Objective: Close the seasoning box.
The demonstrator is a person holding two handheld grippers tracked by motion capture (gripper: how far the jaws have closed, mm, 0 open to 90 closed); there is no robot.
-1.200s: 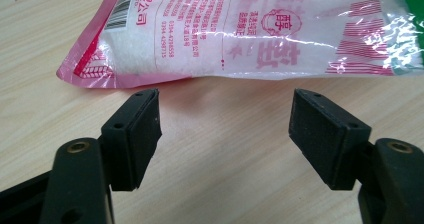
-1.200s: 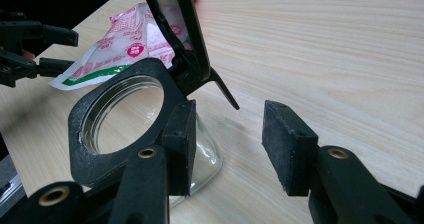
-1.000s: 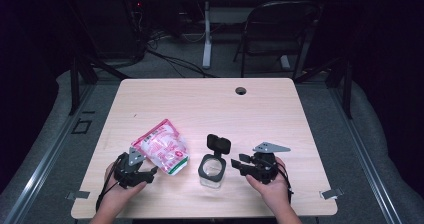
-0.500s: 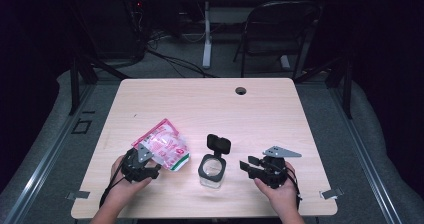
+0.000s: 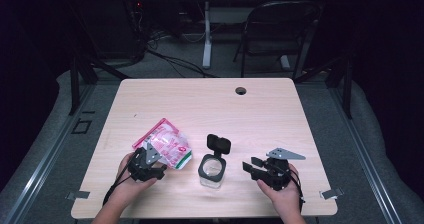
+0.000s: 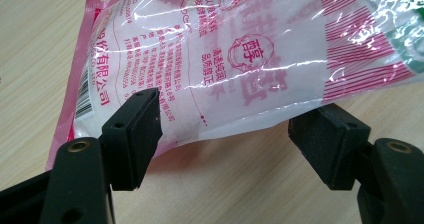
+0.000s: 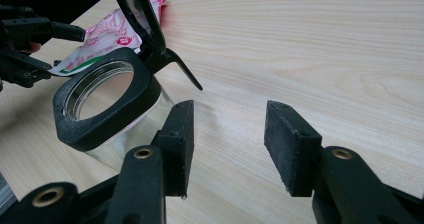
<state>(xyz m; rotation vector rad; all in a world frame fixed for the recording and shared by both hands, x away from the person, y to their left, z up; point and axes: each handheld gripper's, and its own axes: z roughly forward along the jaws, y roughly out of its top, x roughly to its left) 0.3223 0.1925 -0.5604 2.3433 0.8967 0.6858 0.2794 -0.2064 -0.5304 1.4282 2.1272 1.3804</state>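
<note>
Pouch (image 6: 235,59): in the left gripper view, cut off at 12 and 3 o'clock; its print is too small to be read in the high view.
Jar (image 7: 107,119): base is hidden behind the right gripper's (image 7: 230,144) jaw at 6 o'clock.
Jar lid (image 7: 137,14): top is cut off at 12 o'clock.
Left gripper (image 5: 150,159): jaw tips are too small to be judged against the pouch in the high view.
Forearms: cut off at 6 o'clock in the high view.

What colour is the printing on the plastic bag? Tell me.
Pink-red printing on the clear plastic bag, with a green patch at one corner; the left gripper view shows it best.
</note>
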